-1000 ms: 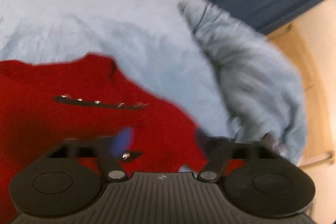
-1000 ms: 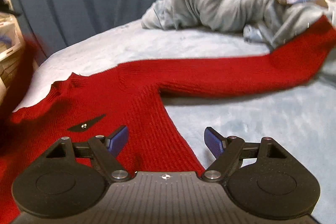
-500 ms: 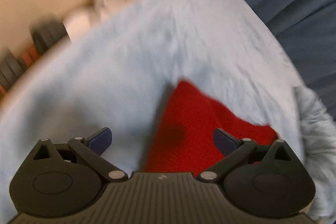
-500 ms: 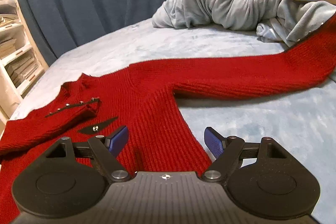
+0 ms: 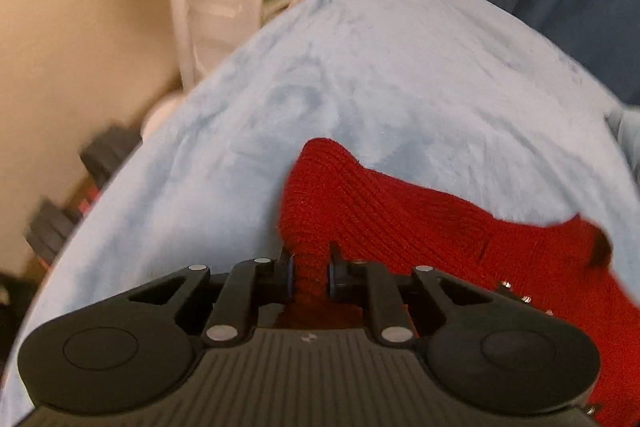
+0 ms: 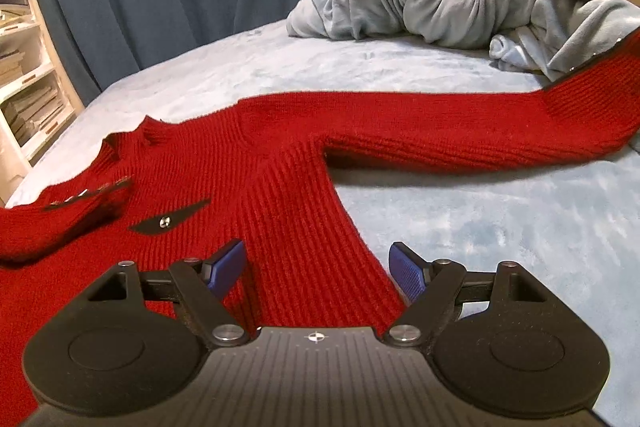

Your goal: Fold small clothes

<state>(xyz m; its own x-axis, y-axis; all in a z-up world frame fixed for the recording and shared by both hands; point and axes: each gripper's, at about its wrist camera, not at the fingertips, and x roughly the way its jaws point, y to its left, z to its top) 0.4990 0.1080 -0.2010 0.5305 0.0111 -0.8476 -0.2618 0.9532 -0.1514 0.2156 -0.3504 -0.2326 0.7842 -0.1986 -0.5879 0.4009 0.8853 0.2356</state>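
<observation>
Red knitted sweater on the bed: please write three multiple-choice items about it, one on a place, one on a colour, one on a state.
1. Where does the red knitted sweater lie?
A. on the light blue fleece bedcover
B. on a shelf
C. on the floor

2. What colour are the right hand-held gripper pads?
A. green
B. blue
C. white

3. What is the left hand-held gripper doing?
A. open above the cover
B. shut on nothing
C. shut on sweater fabric

Answers: 1 A, the sweater is spread over the cover; 2 B, both pads show blue; 3 C, red knit is pinched between its fingers.

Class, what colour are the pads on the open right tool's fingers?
Blue pads, seen best in the right wrist view, above the red sweater.
</observation>
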